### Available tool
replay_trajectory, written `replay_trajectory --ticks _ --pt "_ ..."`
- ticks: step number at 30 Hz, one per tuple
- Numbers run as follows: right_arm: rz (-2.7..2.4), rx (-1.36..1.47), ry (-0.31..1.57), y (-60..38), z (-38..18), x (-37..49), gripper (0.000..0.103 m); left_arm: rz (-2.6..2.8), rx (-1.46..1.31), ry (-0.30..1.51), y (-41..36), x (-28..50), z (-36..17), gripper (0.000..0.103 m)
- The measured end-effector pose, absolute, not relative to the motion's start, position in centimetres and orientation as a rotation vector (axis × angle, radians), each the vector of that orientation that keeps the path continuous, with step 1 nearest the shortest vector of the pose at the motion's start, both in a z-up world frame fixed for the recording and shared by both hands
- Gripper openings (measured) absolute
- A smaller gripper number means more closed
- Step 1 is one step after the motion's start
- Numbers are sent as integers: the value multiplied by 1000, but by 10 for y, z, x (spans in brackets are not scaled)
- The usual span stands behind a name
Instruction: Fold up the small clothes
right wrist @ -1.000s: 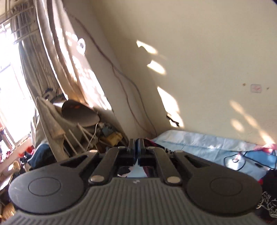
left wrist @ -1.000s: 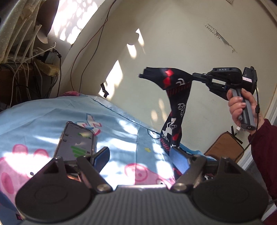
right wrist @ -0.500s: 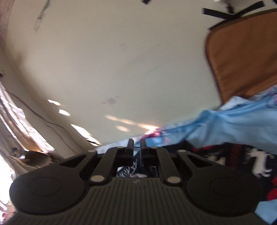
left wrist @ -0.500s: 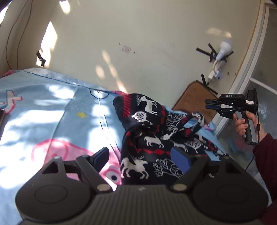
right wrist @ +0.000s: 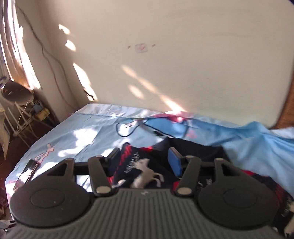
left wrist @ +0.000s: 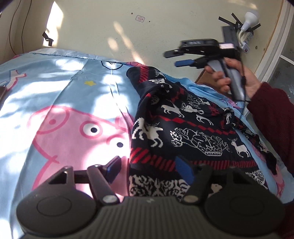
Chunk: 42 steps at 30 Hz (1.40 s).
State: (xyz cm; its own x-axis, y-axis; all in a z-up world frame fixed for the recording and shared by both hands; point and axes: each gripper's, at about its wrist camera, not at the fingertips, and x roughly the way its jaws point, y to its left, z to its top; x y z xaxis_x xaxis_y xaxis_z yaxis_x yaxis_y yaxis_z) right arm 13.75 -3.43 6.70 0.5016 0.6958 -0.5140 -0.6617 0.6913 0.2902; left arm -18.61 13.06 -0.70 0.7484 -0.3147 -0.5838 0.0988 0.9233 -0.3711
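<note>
A dark navy sweater (left wrist: 183,128) with white reindeer and red stripes lies crumpled on the blue cartoon-pig bedsheet (left wrist: 64,103). My left gripper (left wrist: 148,167) hovers low over the sweater's near left corner. Its jaws are closing, with the sweater's edge between them and the pads not pressing on it. A hand in a dark red sleeve holds my right gripper (left wrist: 174,58) above the sweater's far end. In the right wrist view that gripper (right wrist: 144,160) is opening over the sweater (right wrist: 147,171), and its blue pads (right wrist: 174,161) are clear of the cloth.
A phone (right wrist: 27,172) lies near the bed's left edge. A black cable (right wrist: 128,126) loops on the sheet by the wall. A power strip with a bulb (left wrist: 248,16) hangs on the wall, a brown mat (right wrist: 286,114) leans at right, and wires and clutter (right wrist: 22,110) fill the left corner.
The right gripper held the sweater up in the air, shut; it has dropped it onto the bed and opened. My left gripper swung right over the sweater and its jaws narrowed.
</note>
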Motion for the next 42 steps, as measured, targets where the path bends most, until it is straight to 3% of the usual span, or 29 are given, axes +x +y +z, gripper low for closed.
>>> replay_trajectory --ticks 1,3,4,5,9,13,16,17,18,25,29,30,34,35,37,40,41,42 --pt "819 30 691 -14 59 150 68 -231 -333 698 129 -187 -8 40" --pt "815 1 827 14 41 173 64 -224 -330 713 124 -190 -11 14" --pt "825 12 886 21 30 182 50 -220 -323 709 122 -193 -11 14" --pt "838 33 917 25 25 188 11 -213 -309 699 121 -196 -10 8" --pt "804 192 732 21 46 192 10 -191 -246 691 115 -203 -5 7" --pt "684 156 780 40 20 215 11 -158 -190 719 108 -200 -8 7" --pt "688 169 789 31 12 213 23 -145 -190 719 111 -204 -7 15" --pt "693 203 776 19 19 210 36 -155 -198 718 114 -206 -7 17" --pt "707 235 755 4 28 206 42 -167 -209 714 118 -208 -5 22" --pt "663 240 593 -137 79 134 45 -211 -228 509 159 -195 53 50" --pt "594 244 606 -199 59 86 50 -234 -267 432 171 -125 84 90" --pt "583 252 614 -210 52 76 50 -250 -290 425 171 -101 88 95" --pt "594 263 607 -232 20 28 59 -282 -364 530 163 4 85 95" --pt "599 231 604 -231 14 18 68 -270 -351 572 156 28 79 94" --pt "602 133 620 -218 1 6 77 -239 -304 640 140 62 63 92" --pt "564 17 651 -196 -19 13 77 -205 -240 737 119 95 37 68" --pt "536 3 636 -191 -22 19 73 -200 -226 763 115 101 29 41" --pt "509 -6 617 -187 -22 26 42 -191 -221 784 112 105 24 14"
